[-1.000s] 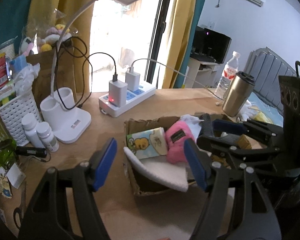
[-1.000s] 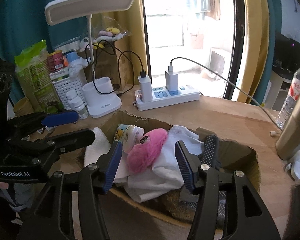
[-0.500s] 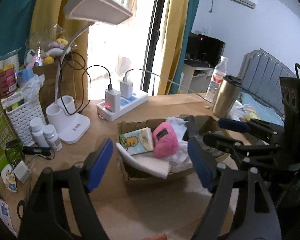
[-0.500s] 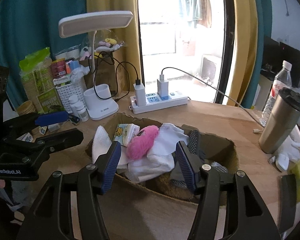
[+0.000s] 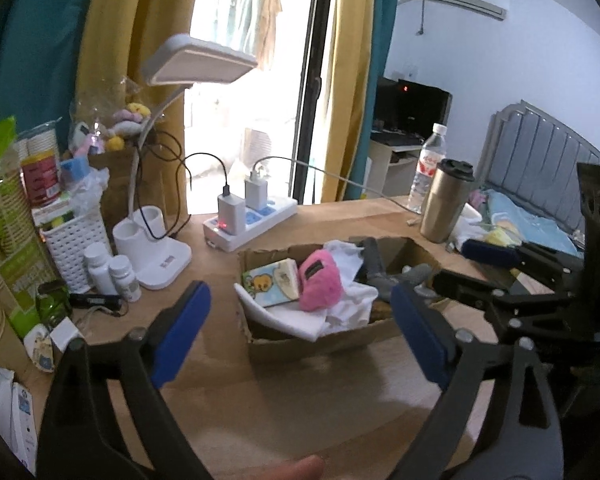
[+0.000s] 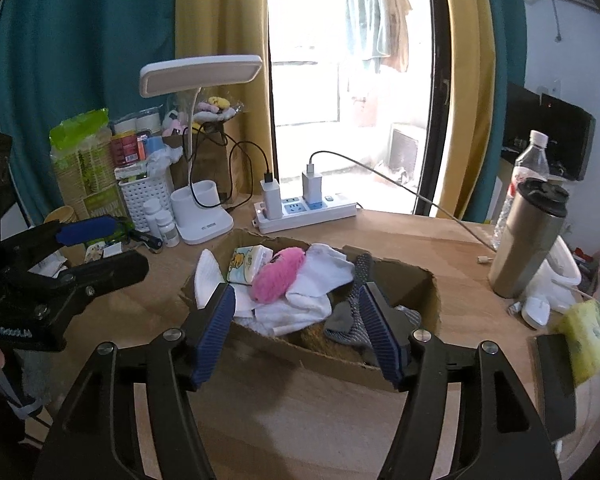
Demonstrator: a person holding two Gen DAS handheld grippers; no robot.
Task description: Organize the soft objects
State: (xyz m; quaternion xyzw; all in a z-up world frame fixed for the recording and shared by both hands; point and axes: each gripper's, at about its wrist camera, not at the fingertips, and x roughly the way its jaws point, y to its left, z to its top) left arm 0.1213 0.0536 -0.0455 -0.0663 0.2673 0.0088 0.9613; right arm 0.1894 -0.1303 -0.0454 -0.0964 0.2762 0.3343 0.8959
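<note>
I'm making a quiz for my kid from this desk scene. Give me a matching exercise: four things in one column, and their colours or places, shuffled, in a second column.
Things:
1. fluffy item
2. tumbler
3. power strip
4. desk lamp

Descriptions:
A. steel-coloured, standing right of the cardboard box
B. pink, lying in the box
C. white, holding two plugged-in chargers
D. white, with a flat head above the cluttered left end of the desk

Pairs: 1-B, 2-A, 3-C, 4-D

Desk lamp (image 6: 198,76), power strip (image 6: 308,213), steel tumbler (image 6: 530,238)
</note>
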